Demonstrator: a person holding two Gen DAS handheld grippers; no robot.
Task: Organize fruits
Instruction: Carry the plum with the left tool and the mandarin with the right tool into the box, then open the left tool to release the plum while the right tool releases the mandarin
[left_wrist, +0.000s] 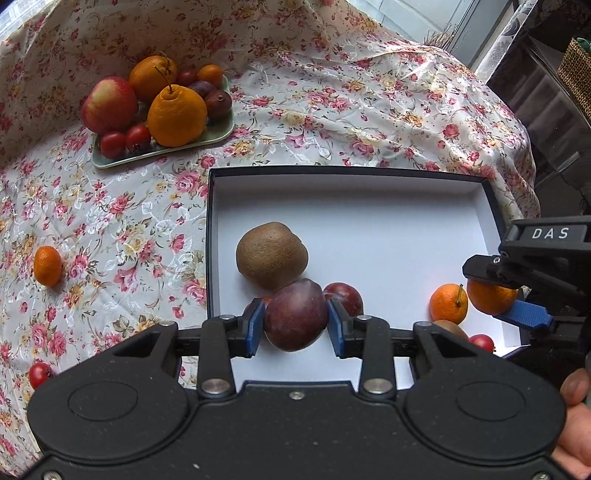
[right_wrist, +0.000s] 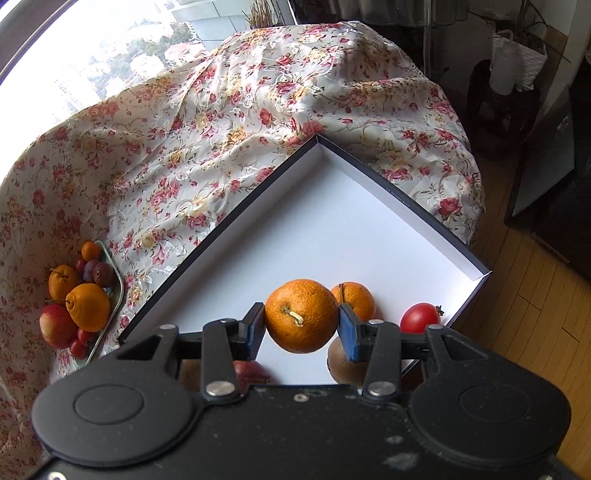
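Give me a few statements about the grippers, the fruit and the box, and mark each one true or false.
1. The left gripper holds a plum. True.
2. The right gripper is empty. False: it holds a tangerine.
3. A kiwi lies in the box. True.
4. The green tray is empty. False: it holds fruit, including an apple.
5. A tangerine lies loose on the tablecloth. True.

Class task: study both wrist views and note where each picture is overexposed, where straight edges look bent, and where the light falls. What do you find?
Right wrist view: the window at upper left is blown out to white, and the box floor glares pale. Left wrist view: fisheye bows the box rim; sunlight patches the tablecloth at right. The plum in the left claw is sharp.
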